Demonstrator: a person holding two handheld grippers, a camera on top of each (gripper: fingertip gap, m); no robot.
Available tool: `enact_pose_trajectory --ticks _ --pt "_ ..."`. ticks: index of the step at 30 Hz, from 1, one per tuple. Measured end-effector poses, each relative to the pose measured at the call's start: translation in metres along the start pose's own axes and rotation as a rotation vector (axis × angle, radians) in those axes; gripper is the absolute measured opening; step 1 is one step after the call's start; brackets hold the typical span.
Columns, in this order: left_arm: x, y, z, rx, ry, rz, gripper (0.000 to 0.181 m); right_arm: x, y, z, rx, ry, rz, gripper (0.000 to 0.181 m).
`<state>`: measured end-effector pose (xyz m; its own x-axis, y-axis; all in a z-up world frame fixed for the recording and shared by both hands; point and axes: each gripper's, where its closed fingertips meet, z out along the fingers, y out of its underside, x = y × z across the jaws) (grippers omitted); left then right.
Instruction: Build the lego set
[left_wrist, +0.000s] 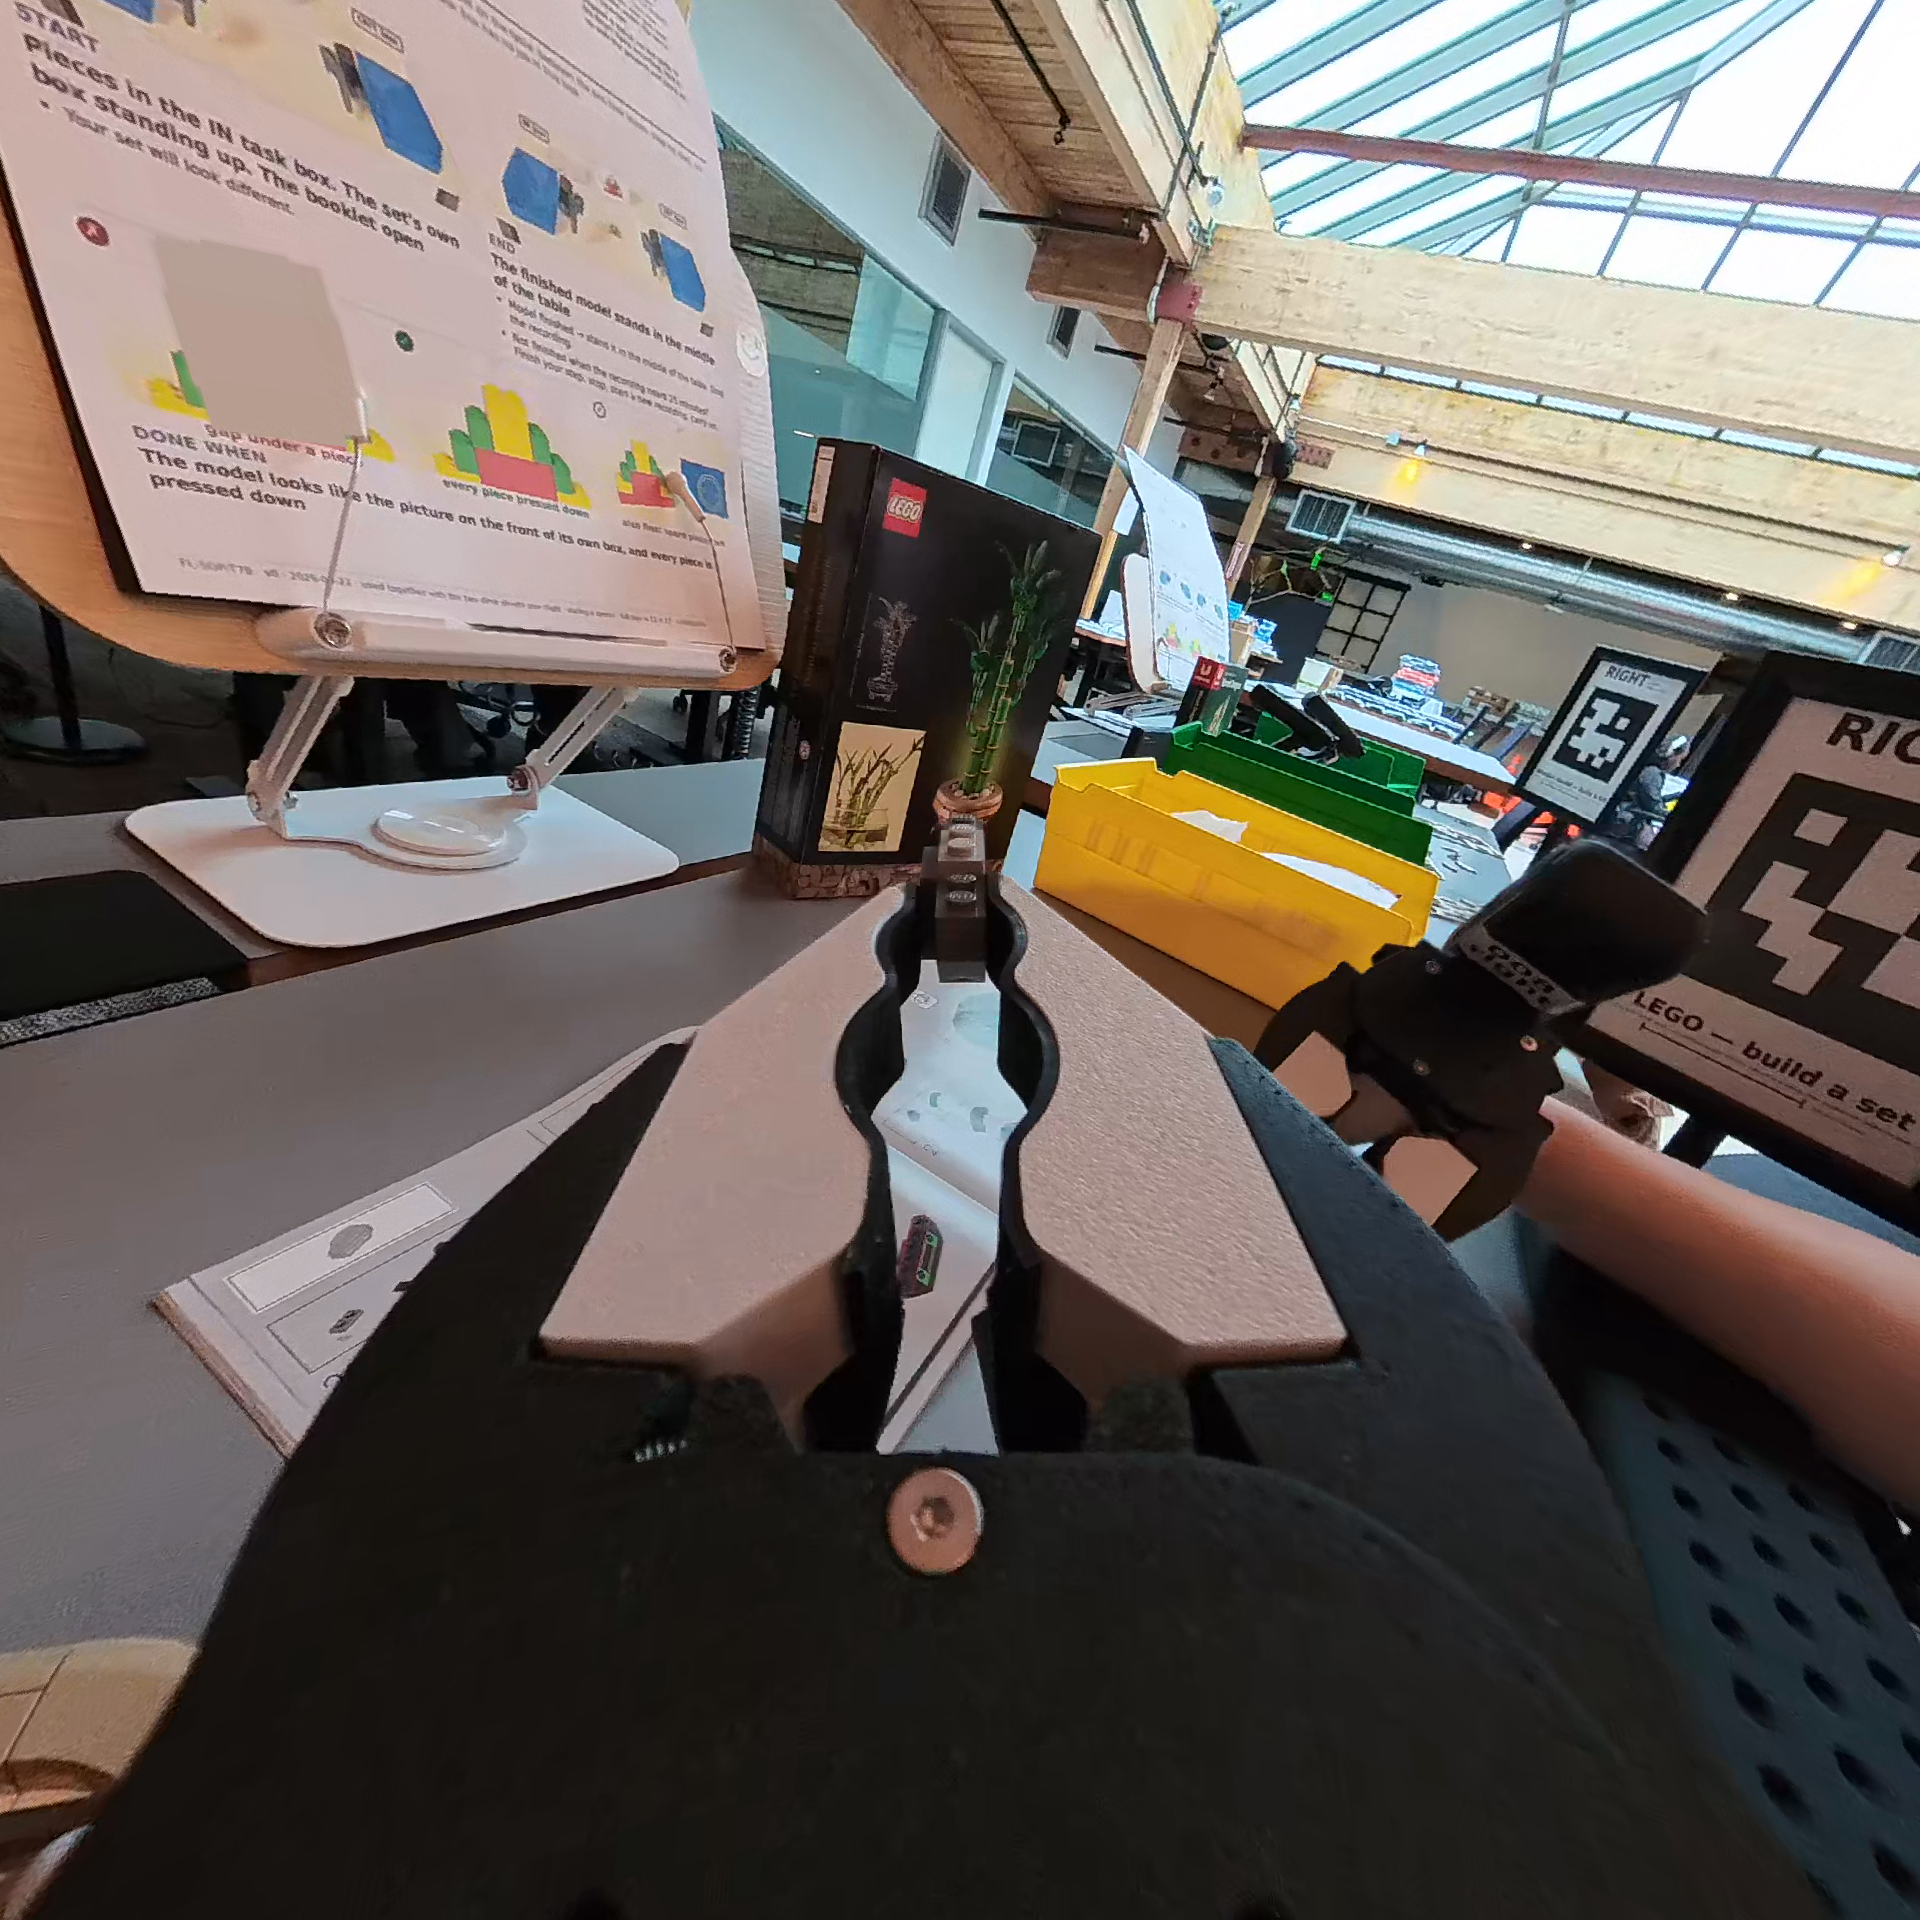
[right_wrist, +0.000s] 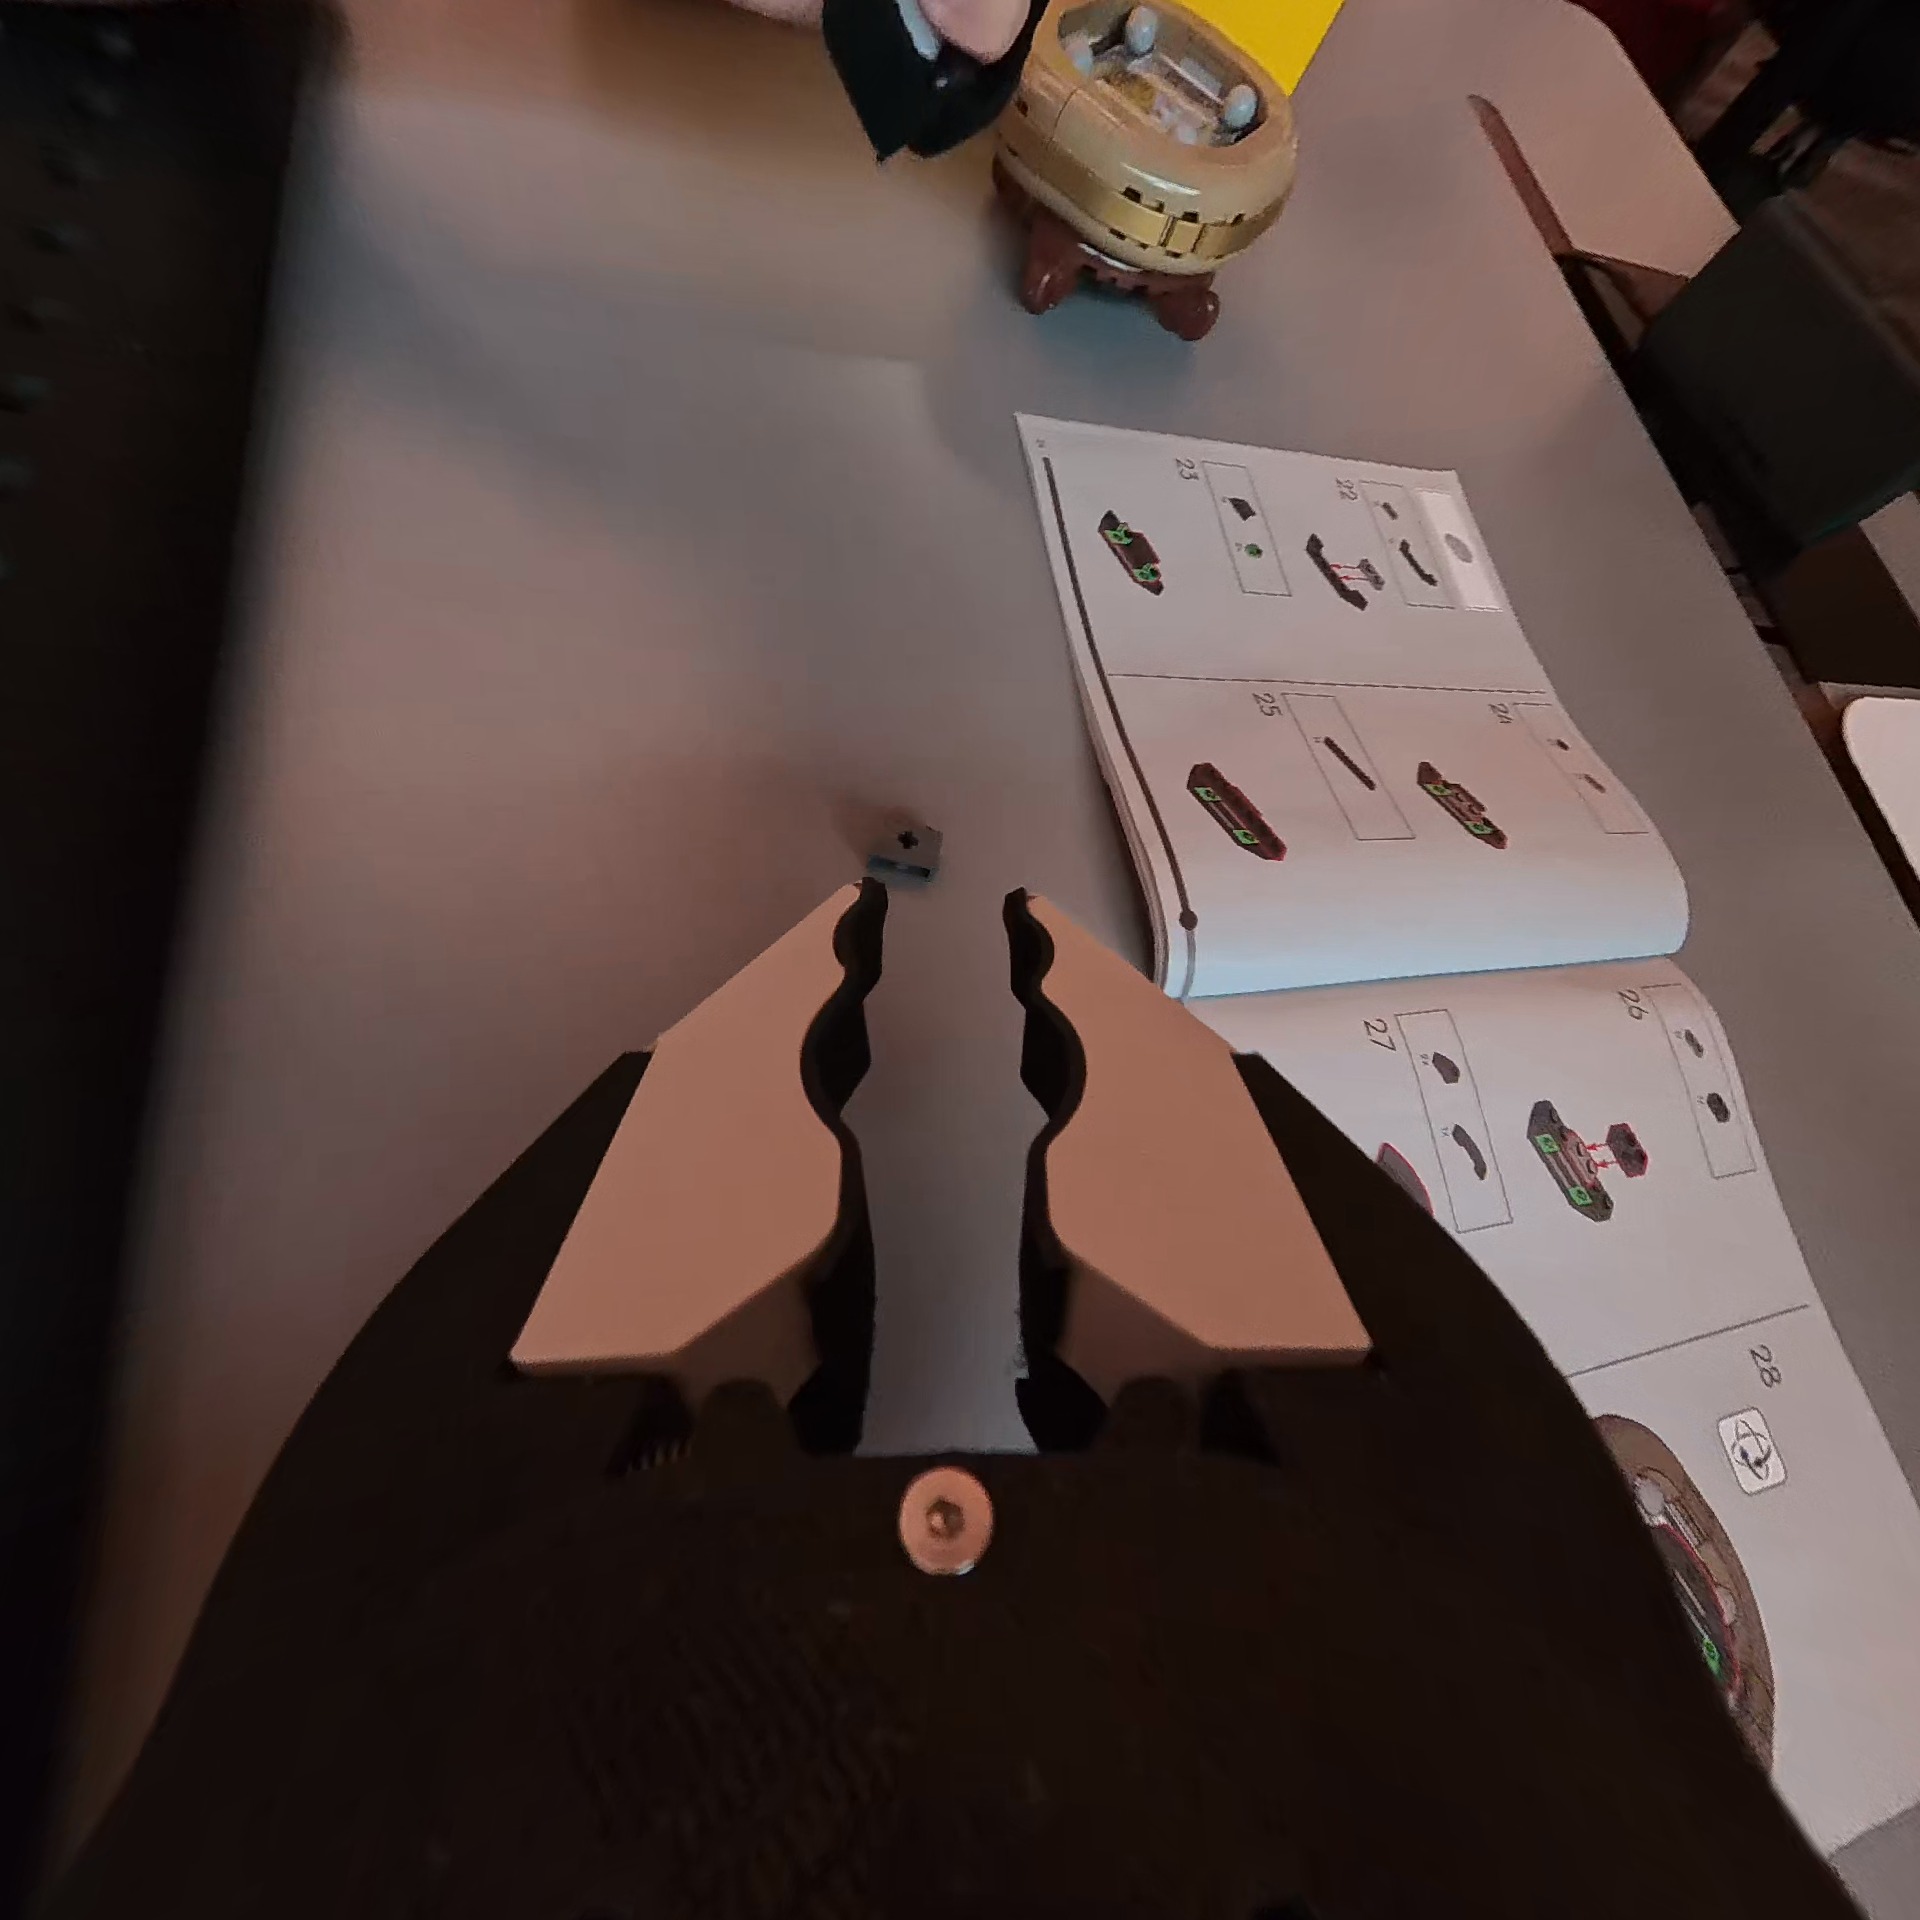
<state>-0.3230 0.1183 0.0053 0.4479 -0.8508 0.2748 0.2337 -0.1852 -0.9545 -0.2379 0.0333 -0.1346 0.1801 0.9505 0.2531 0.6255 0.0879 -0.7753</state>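
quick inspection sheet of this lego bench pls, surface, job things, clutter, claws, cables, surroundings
surface: grey table, bare around the parts.
job's things: open instruction booklet; tan pot model on brown feet; small loose piece; set box upright.
clutter: yellow bin, green bin, document stand.
grippers: left claw shut on dark brown brick piece; right claw open, just short of the loose piece.
cables: nothing seen.
surroundings: marker sign, more benches behind.
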Motion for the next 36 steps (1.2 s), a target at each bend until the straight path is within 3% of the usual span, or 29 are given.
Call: enact_pose_trajectory --ticks 24,36 --pt "0.017 0.043 0.017 -0.233 0.036 0.177 0.009 -0.008 0.004 0.021 -0.030 -0.032 -0.026 0.022" --pt "0.025 0.064 0.022 -0.346 0.030 0.349 0.009 -0.009 -0.003 0.038 -0.119 -0.038 0.155 0.024"
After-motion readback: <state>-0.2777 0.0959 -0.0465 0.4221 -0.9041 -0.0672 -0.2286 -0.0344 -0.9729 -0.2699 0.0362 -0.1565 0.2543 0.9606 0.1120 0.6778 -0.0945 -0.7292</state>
